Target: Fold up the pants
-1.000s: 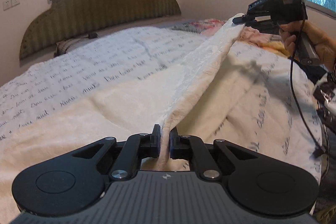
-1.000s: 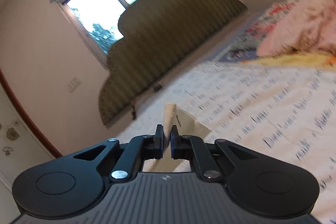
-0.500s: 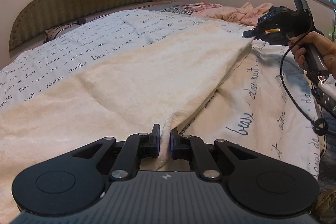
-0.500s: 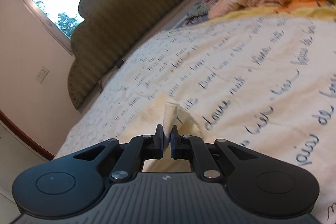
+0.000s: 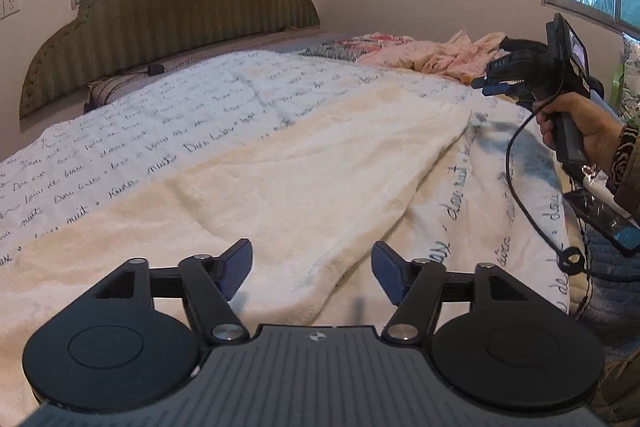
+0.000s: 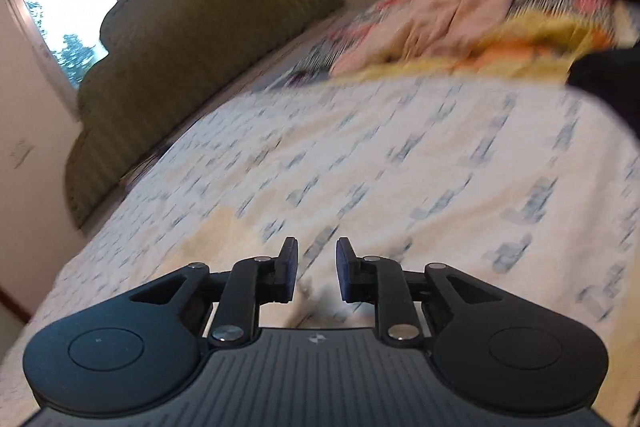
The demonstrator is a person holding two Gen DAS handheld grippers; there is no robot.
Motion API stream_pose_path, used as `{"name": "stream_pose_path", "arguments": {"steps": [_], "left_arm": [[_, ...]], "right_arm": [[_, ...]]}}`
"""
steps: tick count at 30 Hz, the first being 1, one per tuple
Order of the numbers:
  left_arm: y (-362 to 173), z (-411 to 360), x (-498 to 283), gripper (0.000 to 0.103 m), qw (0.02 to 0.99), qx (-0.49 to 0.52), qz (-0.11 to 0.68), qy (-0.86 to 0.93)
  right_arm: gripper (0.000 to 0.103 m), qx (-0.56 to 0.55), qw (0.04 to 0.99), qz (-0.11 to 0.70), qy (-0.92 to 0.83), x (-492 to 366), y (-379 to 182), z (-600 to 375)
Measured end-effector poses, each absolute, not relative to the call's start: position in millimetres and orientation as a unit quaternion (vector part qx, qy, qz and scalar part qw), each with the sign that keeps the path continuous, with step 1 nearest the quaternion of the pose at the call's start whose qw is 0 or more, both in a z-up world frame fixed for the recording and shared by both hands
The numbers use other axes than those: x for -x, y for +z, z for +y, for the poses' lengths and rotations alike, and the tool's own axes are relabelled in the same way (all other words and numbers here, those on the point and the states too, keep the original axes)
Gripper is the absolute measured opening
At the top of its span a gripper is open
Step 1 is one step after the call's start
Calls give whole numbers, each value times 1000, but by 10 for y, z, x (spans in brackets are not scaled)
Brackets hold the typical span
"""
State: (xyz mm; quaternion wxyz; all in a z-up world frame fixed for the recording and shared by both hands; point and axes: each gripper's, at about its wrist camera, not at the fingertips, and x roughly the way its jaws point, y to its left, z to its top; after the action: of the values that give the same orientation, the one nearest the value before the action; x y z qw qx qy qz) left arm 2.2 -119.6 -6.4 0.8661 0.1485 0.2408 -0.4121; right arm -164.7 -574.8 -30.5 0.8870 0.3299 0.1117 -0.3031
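Observation:
The cream fleece pants (image 5: 312, 179) lie flat on the bed, running from lower left to upper right in the left wrist view. My left gripper (image 5: 312, 267) hovers over their near end. Its jaws are opening and stand wide, with the cloth below them and neither pad touching it. A hand holds my right gripper (image 5: 486, 85) just beyond the far end of the pants; its jaws are opening and nothing is pinched. In the blurred right wrist view the right gripper (image 6: 317, 259) shows a gap, with a cream fold of pants (image 6: 308, 301) loose underneath.
The quilt (image 5: 160, 131) with blue script covers the bed. An olive headboard (image 5: 172, 11) stands at the back. A pile of pink clothes (image 5: 452, 55) lies at the far right corner. A black cable (image 5: 520, 195) hangs from the right gripper near the bed's right edge.
Both grippers have let go of the pants, which dropped from a raised ridge to lie flat. The left jaws have spread wide; the right gripper has sunk and drawn off the cloth.

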Motion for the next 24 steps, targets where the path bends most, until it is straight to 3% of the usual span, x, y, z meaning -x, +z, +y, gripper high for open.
{"name": "stream_pose_path", "arguments": {"steps": [2, 5, 12, 17, 23, 24], "left_arm": [[10, -1179, -113, 75, 879, -149, 228, -391], [30, -1205, -382, 75, 899, -152, 232, -338], [-240, -1017, -1213, 73, 903, -84, 354, -229], [-221, -831, -1172, 75, 910, -43, 350, -216], [-298, -1152, -796, 82, 907, -91, 317, -263], [-361, -1235, -763, 83, 902, -105, 317, -273]], "right_arm": [[23, -267, 908, 105, -305, 1547, -117, -5686], [23, -214, 939, 182, -200, 1016, 44, -5566], [23, -102, 930, 324, -142, -248, -237, -5243], [23, -134, 928, 306, -163, -368, -228, -5389], [25, -127, 946, 268, -127, 147, -25, -5172], [29, -129, 944, 274, -134, 201, -47, -5177]]}}
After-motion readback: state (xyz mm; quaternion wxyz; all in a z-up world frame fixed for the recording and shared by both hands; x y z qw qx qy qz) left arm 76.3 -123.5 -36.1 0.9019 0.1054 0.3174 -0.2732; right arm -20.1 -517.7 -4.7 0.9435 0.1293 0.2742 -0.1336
